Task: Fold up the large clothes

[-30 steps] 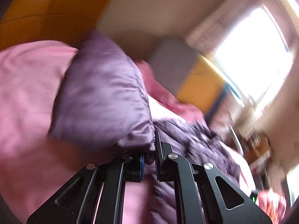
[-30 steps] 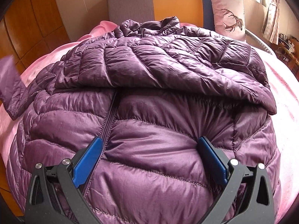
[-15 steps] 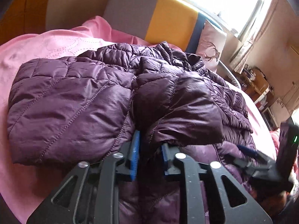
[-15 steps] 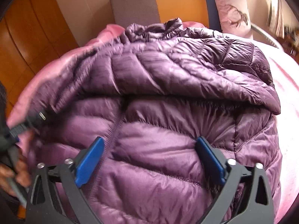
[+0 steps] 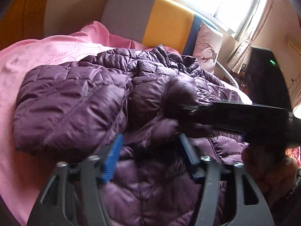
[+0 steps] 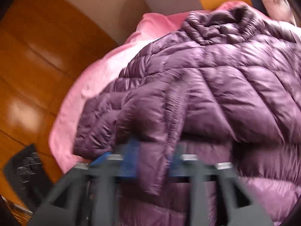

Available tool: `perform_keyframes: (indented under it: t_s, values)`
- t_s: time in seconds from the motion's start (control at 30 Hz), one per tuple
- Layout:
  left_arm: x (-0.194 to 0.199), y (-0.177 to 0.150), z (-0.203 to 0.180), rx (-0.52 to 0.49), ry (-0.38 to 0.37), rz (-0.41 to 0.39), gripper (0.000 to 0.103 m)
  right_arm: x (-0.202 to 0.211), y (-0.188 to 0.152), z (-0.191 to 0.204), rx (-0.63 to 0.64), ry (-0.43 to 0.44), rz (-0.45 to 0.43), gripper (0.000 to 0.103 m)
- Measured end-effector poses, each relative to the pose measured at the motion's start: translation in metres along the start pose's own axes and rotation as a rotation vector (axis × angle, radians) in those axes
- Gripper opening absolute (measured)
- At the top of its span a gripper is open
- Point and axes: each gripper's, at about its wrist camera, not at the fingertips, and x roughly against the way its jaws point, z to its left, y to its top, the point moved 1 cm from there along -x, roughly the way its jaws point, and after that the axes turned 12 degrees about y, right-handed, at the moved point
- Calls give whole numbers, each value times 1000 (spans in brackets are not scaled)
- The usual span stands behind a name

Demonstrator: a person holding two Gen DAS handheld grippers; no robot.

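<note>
Blue pads of the left hand-held gripper (image 5: 149, 155) stand nearest in its own view; its jaws have just been opening and now stand apart over the purple quilted puffer jacket (image 5: 79, 101), with padding bulging up between them but no pad pressing on it that I can see. In the other view, blurred by motion, the right hand-held gripper (image 6: 153, 163) has just been closing, and a pinched ridge of jacket fabric runs up from between its nearly shut jaws, so it appears to be gripping the jacket. That gripper's dark body also reaches in from the right of the left view, over the middle of the garment. The jacket lies on the pink bedspread (image 5: 37, 56) of the bed, one sleeve folded across its front. Beyond it stand the grey, yellow and blue headboard (image 5: 161, 22), a pillow printed with a deer (image 5: 207, 43) and a bright window (image 5: 222, 1). My reading is that one sleeve fold is done and the left has let go; next, the right should carry its gathered fold across while the left steadies or regrasps the fabric.
</note>
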Motion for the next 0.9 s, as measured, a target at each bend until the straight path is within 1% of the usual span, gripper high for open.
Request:
perform_keyframes:
  t_s: [0.07, 0.17, 0.27, 0.37, 0.4, 0.5, 0.6, 0.8, 0.9]
  values:
    - [15, -4, 10, 39, 7, -29, 71, 4, 7, 17, 68, -30, -21, 11]
    - [25, -13, 28, 119, 52, -34, 71, 25, 21, 37, 123, -43, -100, 10]
    - [22, -18, 47, 201, 124, -10, 71, 48, 39, 48, 122, -20, -178, 10]
    - [13, -13, 60, 250, 181, 32, 71, 74, 55, 51, 111, -10, -256, 9]
    - [11, -11, 62, 258, 186, 36, 71, 82, 58, 49, 101, -7, -279, 9]
    - [2, 1, 65, 260, 236, 42, 71, 104, 69, 37, 52, 4, -350, 9]
    - [-11, 16, 63, 241, 274, 55, 71, 119, 76, 20, -5, 22, -392, 9]
    - [-33, 37, 62, 236, 328, 76, 71, 153, 70, -21, -85, 0, -450, 9]
    - [-46, 46, 60, 221, 378, 76, 71, 167, 62, -40, -112, -23, -476, 9]
